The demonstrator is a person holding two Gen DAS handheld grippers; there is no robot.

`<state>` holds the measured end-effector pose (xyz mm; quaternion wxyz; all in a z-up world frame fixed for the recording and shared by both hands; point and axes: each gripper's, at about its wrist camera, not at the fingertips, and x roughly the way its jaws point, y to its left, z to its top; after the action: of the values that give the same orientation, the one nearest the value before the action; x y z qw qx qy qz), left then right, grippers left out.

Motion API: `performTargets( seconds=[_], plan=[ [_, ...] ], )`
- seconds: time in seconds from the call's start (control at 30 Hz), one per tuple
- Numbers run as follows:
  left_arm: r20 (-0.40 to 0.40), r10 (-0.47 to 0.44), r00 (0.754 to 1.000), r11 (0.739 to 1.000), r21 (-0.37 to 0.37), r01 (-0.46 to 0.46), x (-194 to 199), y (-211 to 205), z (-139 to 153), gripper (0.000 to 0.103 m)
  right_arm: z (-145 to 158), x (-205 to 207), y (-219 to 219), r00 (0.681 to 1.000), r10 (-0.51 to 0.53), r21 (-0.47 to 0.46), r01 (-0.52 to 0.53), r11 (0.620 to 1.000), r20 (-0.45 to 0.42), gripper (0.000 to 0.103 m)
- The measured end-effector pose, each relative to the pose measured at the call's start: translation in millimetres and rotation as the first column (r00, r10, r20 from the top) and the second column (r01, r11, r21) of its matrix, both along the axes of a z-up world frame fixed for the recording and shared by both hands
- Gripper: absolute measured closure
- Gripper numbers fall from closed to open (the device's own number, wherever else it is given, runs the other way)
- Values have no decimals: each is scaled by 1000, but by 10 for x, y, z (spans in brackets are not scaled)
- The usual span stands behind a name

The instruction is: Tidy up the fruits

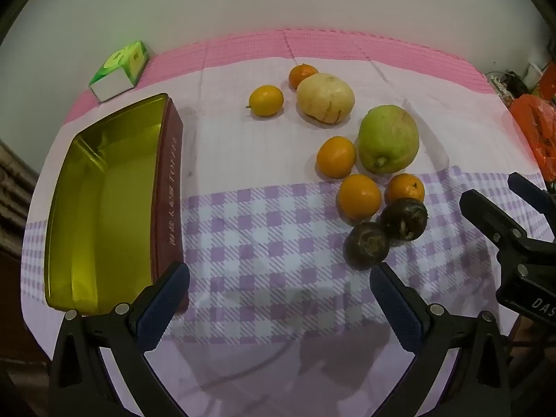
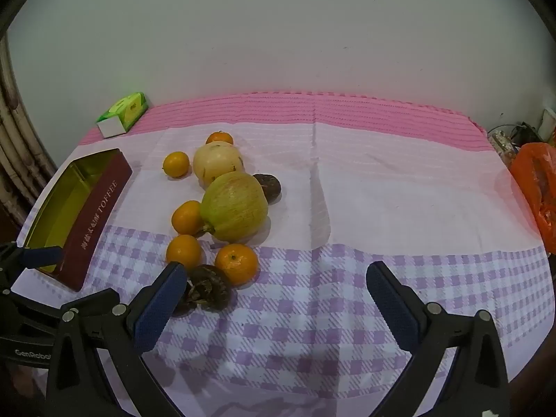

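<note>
Both tongs stood released, with nothing between their blue pads: the left tongs (image 1: 278, 278) hovered over the purple-and-white checked cloth (image 1: 264, 229) that covered the worktop, and the right tongs (image 2: 276, 278) hung above the same cloth, further right.

At the far left lay the open rectangular tin with a gold inside and dark red "TOFFEE" side (image 1: 104, 201), with no fruit in it. Behind it, on the pink striped band of the cloth, sat a small green-and-white carton (image 1: 120, 69).

To the right of the tin, well apart from it, the fruit lay loose on the cloth. Farthest back were a small yellow-orange citrus (image 1: 266, 100), a small orange mandarin (image 1: 302, 74) and a pale yellow round fruit (image 1: 325, 98) touching the mandarin. Nearer came the large green apple-like fruit (image 1: 388, 139) with an orange citrus (image 1: 336, 157) against its left side, then two more oranges (image 1: 360, 196) (image 1: 405, 189). Closest to the tongs were two dark brown round fruits (image 1: 366, 245) (image 1: 403, 219), touching one another. The right wrist view showed a third dark fruit (image 2: 267, 186) behind the green one.

At the far right edge, off the worktop, hung an orange plastic bag (image 1: 537, 132).
</note>
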<state>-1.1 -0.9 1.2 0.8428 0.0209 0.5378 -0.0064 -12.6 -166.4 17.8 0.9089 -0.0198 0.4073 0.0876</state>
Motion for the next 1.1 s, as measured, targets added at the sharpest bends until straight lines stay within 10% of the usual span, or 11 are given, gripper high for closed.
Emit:
performTargets(
  seconds=[1.1],
  plan=[
    [1,-6,1000,999,-31,6,-38,1,-4,0,1,8,-20,1000,3,21,-3,1000,-8,1]
  ],
)
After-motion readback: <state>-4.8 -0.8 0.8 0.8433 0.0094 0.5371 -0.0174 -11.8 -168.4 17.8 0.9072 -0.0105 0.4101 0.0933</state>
